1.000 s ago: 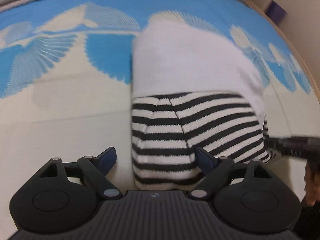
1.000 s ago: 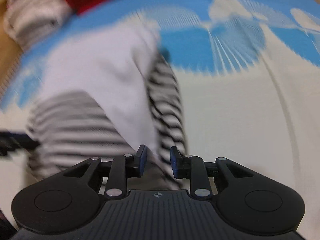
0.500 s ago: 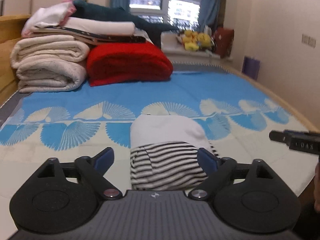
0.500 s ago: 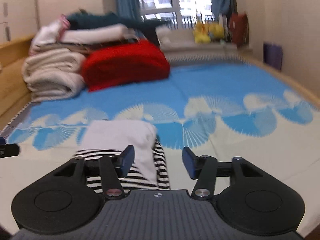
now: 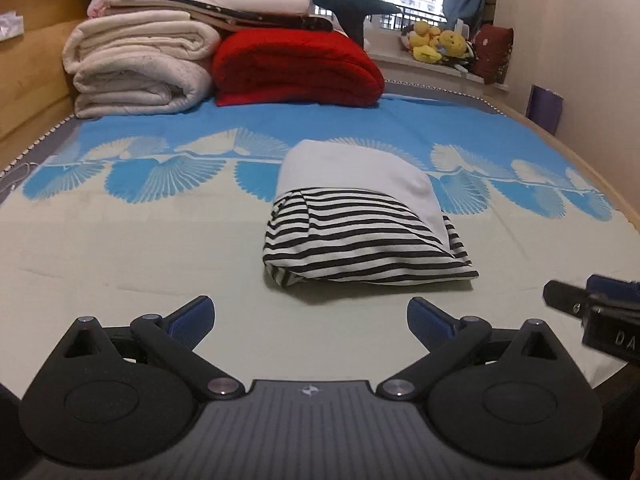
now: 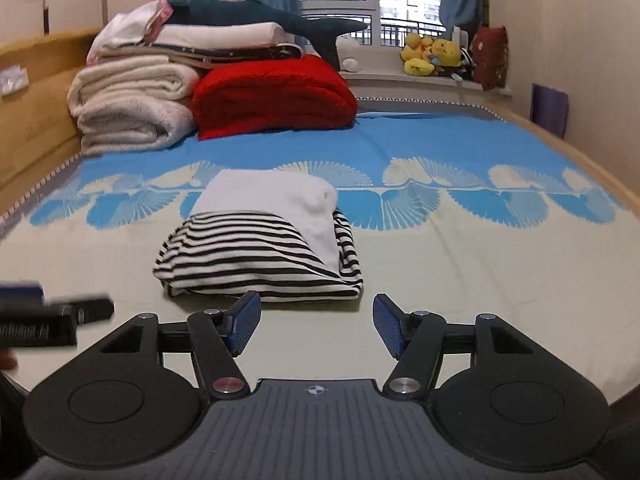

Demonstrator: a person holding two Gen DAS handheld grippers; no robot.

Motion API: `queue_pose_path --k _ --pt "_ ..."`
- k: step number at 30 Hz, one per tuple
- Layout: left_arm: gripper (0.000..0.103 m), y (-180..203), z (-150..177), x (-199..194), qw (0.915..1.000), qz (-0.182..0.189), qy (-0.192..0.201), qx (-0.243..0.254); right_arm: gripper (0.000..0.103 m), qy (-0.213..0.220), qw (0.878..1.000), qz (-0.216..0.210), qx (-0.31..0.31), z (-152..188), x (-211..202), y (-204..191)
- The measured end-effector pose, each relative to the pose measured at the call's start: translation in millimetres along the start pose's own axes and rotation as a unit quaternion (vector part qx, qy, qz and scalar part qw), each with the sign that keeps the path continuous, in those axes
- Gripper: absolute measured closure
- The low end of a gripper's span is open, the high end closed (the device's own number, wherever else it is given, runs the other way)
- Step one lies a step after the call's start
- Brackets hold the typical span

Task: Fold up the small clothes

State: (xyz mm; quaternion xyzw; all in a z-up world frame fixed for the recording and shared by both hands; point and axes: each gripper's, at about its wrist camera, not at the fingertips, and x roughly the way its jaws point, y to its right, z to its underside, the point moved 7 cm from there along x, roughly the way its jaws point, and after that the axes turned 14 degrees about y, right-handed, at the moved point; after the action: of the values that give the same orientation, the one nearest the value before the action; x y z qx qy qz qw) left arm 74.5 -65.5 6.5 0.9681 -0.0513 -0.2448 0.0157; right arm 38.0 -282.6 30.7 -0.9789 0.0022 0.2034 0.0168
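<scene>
Folded garment [image 5: 360, 224] lies beyond both opening, empty tools [image 5: 310, 318] [image 6: 316, 328].

In the left wrist view, the right gripper [image 5: 592, 304] is cut off by the right edge of the frame, so only one dark finger and part of its body show. In the right wrist view, the left gripper [image 6: 60, 312] runs off the left edge and is blurred. The folded striped garment [image 6: 256, 256] hides its own inner layers and underside. On the windowsill at upper right, the yellow plush toys [image 6: 432, 54] are too small to tell apart.
</scene>
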Motion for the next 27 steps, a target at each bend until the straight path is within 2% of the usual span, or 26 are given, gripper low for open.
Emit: queue_pose_path --k 4,14,27 --pt "0.0 -2 3 7 0.9995 0.001 -0.017 -0.029 0.039 -0.015 1.0 -0.001 0.0 7 7 -3" --pt "0.001 12 11 19 0.9997 0.005 -0.021 -0.007 0.038 -0.014 1.0 -0.011 -0.003 10 16 -19" --pt "0.0 9 11 18 0.9998 0.005 -0.017 -0.008 0.037 -0.013 1.0 -0.018 -0.004 8 20 -28"
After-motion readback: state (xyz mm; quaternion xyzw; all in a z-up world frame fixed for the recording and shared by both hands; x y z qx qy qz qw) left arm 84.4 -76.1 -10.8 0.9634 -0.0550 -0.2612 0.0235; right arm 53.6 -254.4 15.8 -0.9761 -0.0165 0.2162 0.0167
